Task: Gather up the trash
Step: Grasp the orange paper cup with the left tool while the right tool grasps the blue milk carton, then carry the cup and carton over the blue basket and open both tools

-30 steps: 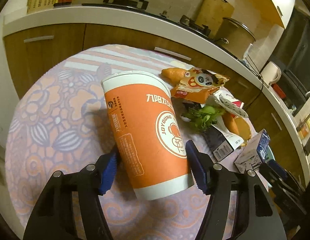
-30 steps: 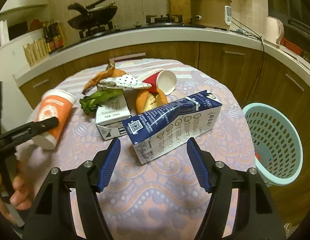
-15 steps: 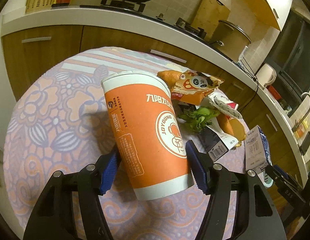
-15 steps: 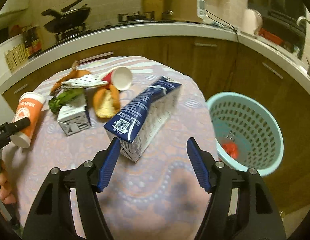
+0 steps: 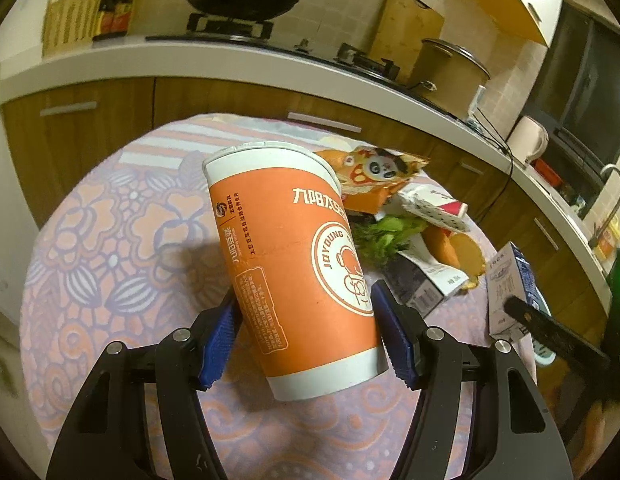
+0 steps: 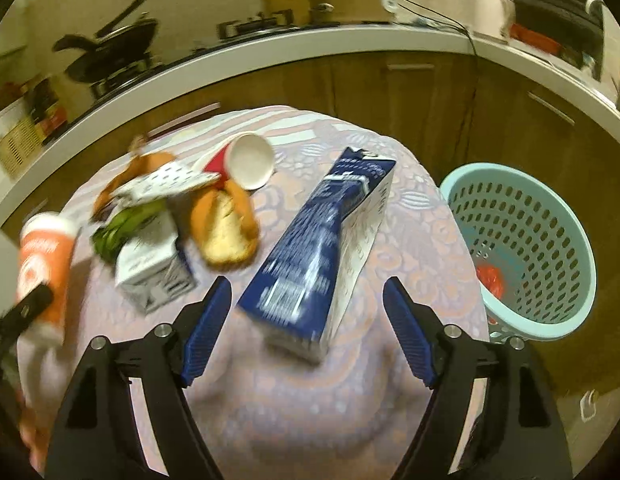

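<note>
My left gripper [image 5: 306,332] is shut on a tall orange paper cup [image 5: 294,264], held tilted above the round table [image 5: 110,264]. The cup also shows at the left of the right wrist view [image 6: 42,256]. My right gripper [image 6: 306,328] is open, its jaws either side of the near end of a blue milk carton [image 6: 326,248] lying on the table; contact is unclear. A pale green trash basket [image 6: 526,248] stands right of the table with something red inside.
A trash pile lies mid-table: a snack bag [image 5: 382,176], greens [image 5: 386,232], a small carton [image 6: 154,268], bread [image 6: 226,232], a red paper cup [image 6: 246,160]. The kitchen counter [image 5: 230,64] with wok and pot curves behind.
The right gripper has swung right and risen, bringing the basket into view; the milk carton now points away. The left gripper still holds the orange cup, little moved.
</note>
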Demonstrator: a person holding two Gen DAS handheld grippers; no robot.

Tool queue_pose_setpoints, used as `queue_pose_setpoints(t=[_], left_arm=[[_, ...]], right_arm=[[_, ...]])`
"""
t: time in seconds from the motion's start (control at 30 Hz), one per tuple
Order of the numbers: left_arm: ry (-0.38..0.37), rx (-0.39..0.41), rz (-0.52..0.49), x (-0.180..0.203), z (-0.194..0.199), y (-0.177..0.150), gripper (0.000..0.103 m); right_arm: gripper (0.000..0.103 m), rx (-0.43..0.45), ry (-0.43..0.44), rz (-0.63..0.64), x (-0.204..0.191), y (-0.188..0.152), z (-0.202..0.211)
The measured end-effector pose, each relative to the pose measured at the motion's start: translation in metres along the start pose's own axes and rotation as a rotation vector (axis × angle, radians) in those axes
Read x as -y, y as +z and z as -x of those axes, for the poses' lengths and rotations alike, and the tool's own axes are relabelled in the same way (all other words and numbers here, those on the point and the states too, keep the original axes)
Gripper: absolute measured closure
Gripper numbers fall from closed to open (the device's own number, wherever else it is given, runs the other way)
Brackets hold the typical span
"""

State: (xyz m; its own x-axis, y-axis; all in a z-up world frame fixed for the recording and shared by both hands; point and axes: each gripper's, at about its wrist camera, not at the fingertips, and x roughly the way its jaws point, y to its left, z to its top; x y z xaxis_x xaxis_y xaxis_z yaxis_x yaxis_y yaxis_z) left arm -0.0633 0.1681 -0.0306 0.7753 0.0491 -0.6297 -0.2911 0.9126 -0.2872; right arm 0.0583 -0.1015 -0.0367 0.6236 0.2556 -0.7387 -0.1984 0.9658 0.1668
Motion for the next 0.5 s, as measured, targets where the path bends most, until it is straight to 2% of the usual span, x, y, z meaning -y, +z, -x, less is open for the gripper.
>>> queue_pose_setpoints(t=[0.1, 0.17, 0.23, 0.5], left_arm=[[-0.003, 0.018, -0.03, 0.011, 0.006, 0.003, 0.041], [-0.015, 0.026, -0.045, 0.019, 0.009, 0.007, 0.041], [-0.028, 0.034, -0.059, 0.026, 0.011, 0.009, 0.041], [-0.109, 0.056, -0.142, 0.079, 0.017, 0.023, 0.041]], right_arm=[[0.034, -0.015, 0.004, -0.031, 0.007, 0.005, -0.006], [0.055, -0.019, 0.012, -0.035, 0.01, 0.006, -0.006], [0.066, -0.021, 0.018, -0.039, 0.016, 0.008, -0.006], [0.067, 0.045, 0.037, -0.058, 0.043, 0.019, 0.016]])
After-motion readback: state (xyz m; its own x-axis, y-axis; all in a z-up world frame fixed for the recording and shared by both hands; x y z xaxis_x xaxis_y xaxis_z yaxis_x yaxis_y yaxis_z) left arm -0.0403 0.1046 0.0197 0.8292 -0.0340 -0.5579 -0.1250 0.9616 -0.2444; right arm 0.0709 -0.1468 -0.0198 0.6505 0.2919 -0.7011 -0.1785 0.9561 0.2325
